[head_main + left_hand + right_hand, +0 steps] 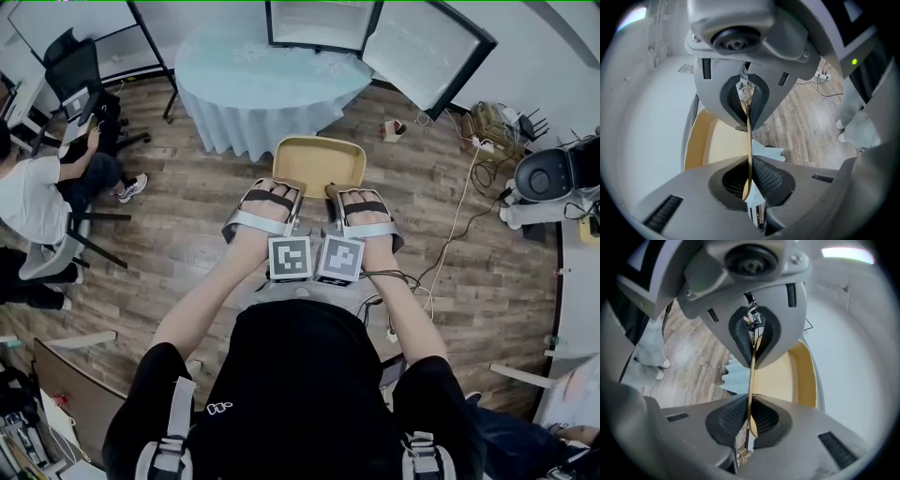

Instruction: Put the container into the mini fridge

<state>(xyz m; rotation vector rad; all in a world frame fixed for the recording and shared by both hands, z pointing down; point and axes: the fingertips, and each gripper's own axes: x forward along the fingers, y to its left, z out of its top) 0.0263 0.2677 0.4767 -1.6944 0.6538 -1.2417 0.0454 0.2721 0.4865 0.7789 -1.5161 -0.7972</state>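
Note:
A shallow tan container (319, 161) hangs in the air in front of me, held by both grippers at its near rim. My left gripper (292, 190) is shut on the rim's left part; in the left gripper view the thin tan edge (749, 140) runs between the ribbed pads (764, 176). My right gripper (332, 191) is shut on the rim's right part, with the edge (752, 380) pinched the same way. The mini fridge (323, 23) stands open on the round table (253, 80) ahead, its door (427, 52) swung to the right.
The table wears a pale blue cloth that hangs to the wooden floor. A seated person (42, 192) and office chair (80, 75) are at the left. Cables and a power strip (483, 145) lie at the right, beside a white machine (548, 183).

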